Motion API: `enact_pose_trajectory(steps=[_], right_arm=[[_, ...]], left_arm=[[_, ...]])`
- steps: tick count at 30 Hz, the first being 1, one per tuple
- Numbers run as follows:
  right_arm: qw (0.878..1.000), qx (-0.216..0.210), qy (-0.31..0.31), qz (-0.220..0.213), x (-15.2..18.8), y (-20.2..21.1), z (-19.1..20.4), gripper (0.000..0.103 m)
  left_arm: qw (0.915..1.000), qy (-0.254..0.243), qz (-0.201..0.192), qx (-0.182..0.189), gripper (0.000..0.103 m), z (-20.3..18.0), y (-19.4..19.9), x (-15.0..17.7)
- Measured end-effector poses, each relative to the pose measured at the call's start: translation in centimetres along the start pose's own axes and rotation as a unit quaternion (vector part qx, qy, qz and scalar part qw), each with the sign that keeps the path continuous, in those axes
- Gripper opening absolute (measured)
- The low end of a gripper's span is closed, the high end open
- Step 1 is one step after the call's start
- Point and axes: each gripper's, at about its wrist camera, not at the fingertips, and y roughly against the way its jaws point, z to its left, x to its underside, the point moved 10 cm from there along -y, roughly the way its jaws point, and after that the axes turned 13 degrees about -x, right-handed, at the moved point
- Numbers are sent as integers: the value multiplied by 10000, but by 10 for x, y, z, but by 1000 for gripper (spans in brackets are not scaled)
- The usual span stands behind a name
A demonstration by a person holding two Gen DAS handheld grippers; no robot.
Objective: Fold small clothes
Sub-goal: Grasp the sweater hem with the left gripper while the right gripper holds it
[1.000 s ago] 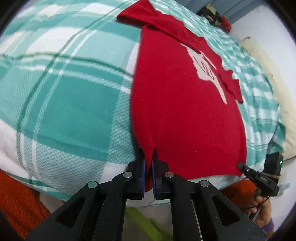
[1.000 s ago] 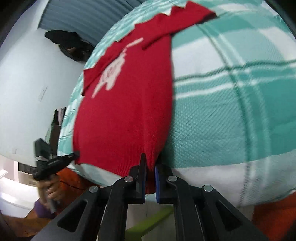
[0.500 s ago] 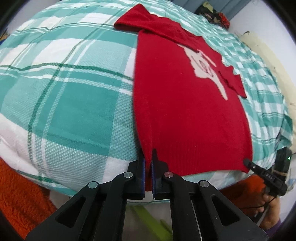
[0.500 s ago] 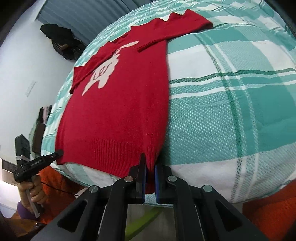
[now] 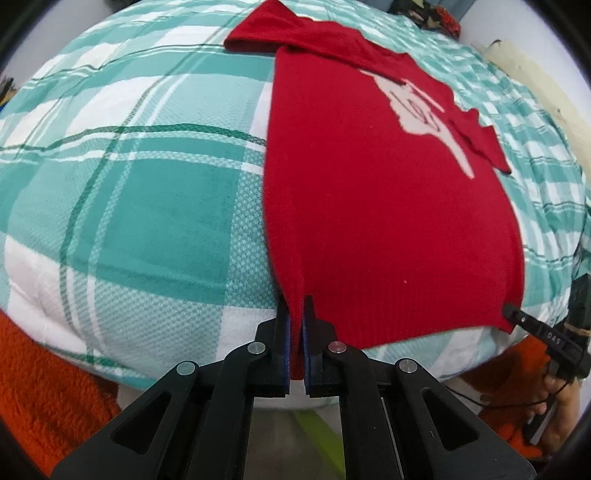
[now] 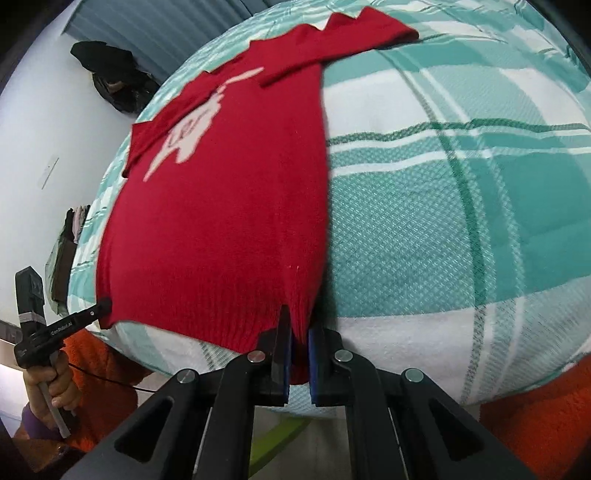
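A small red knitted sweater [image 5: 373, 206] [image 6: 229, 206] with a white motif on its chest lies flat on a teal-and-white checked bed cover [image 5: 147, 206] [image 6: 461, 206], hem toward me, both sleeves folded across its top. My left gripper [image 5: 296, 321] is shut on the hem's left corner. Shut on the hem's right corner is my right gripper [image 6: 298, 325]. Each gripper appears in the other's view at the far hem corner: the right gripper [image 5: 513, 312] and the left gripper [image 6: 101, 306].
The bed's near edge runs just under both grippers. Orange fluffy sleeves [image 5: 44, 384] [image 6: 535, 410] and a hand [image 6: 48, 384] sit below it. Dark clothes [image 6: 110, 81] hang by a white wall at the far left, and a dark bundle [image 5: 432, 18] lies beyond the bed.
Both cameras have tilted, so more of the sweater and bed shows. The left gripper's jaws have closed tighter on the hem. The sweater lies where it was.
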Motion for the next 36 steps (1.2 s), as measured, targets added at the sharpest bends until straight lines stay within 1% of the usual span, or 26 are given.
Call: enact_pose_trajectory(steps=[3,6,18,23,26,27,28,30,31,32,33,34,35,36], right_arm=[[10000,37,40,-15,0,-1,1,6],[10000,-30,-30,-58,0,0,-1,6],[9999,-56,-103,-122,2,2,-2,6],[9994,-179,-227,-181,4,8,-4,6],[9992,-188,-297,-197,8,13,-6,9],[9990,-196,-341,-205,10,15,-6,11],[9988,-199,-398,-204,12,16,-8,15],[9981,-214,-541,-190,16,20,-12,22],[9979,-137,-610,-146,19,22,-16,26],[9975,-10,-701,-94,22,24,-22,28],[9958,126,-900,-95,26,29,-32,28],[9937,175,-1100,-147,28,35,-40,28],[9907,241,-1314,-255,30,44,-48,29],[9869,392,-1486,-500,27,60,-56,29]], left_arm=[[9999,-73,-54,-80,3,-1,0,0],[9999,-73,-72,-66,3,0,1,0],[9998,-108,-120,-87,3,-3,2,0],[10000,-34,-83,22,5,-2,1,0],[10000,16,-63,55,7,0,2,1],[9999,40,-61,72,9,1,4,2],[9999,64,-23,80,10,2,5,4],[9999,90,88,82,20,4,8,11],[9998,103,170,32,25,6,9,16],[9996,110,257,-71,44,9,10,21],[9989,124,354,-275,67,15,10,27],[9968,200,369,-679,71,28,12,35],[9957,271,282,-835,71,36,17,37],[9952,379,179,-884,71,44,22,38]])
